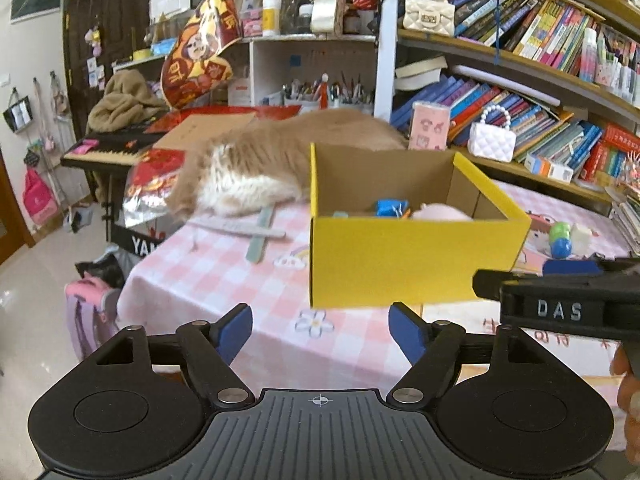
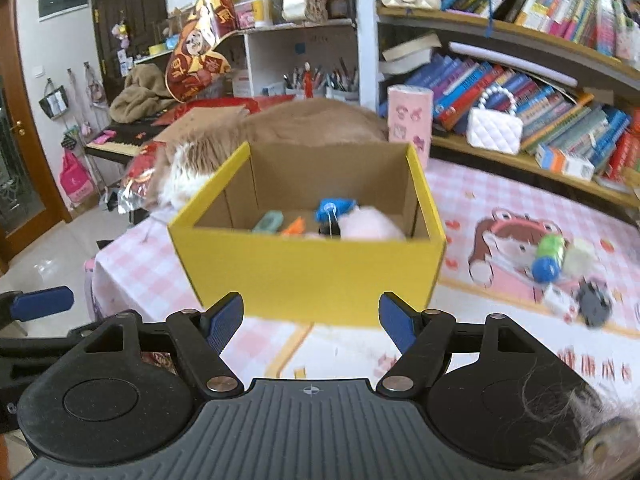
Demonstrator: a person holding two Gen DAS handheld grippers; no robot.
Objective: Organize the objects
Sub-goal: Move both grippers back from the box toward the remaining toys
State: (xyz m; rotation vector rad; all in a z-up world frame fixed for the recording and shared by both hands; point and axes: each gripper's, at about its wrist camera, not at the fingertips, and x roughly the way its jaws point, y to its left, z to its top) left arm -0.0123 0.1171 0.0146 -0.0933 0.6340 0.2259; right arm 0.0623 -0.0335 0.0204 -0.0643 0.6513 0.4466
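Both tongs, left tongs and right tongs, are shown spread and empty; the loose toys are best approached squarely before transfer to the yellow box.

Take the fluffy tan-and-white cat as your landmark: it lies stretched along the pink checked tablecloth. Behind it you see a white cubby with pen cups. To its left a black keyboard stands beside a brown blanket heap. To its right, curved bookshelves carry books, a cream handbag above and a white quilted handbag lower down.
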